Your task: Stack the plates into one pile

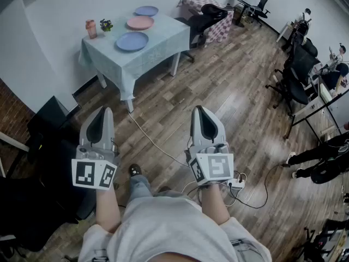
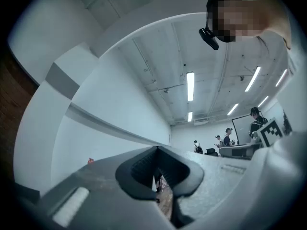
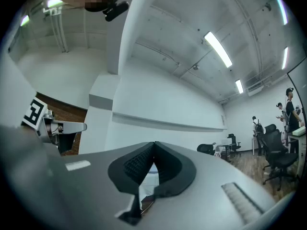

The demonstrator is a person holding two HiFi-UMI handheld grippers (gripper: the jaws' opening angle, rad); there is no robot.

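Head view: near blue plate (image 1: 132,41), pink plate (image 1: 140,22), far blue plate (image 1: 146,10) lie flat, unstacked, on table (image 1: 163,40), row running away toward right. Left gripper (image 1: 103,111) and right gripper (image 1: 199,109) well short of table, pointing toward it, jaws pressed together, empty.
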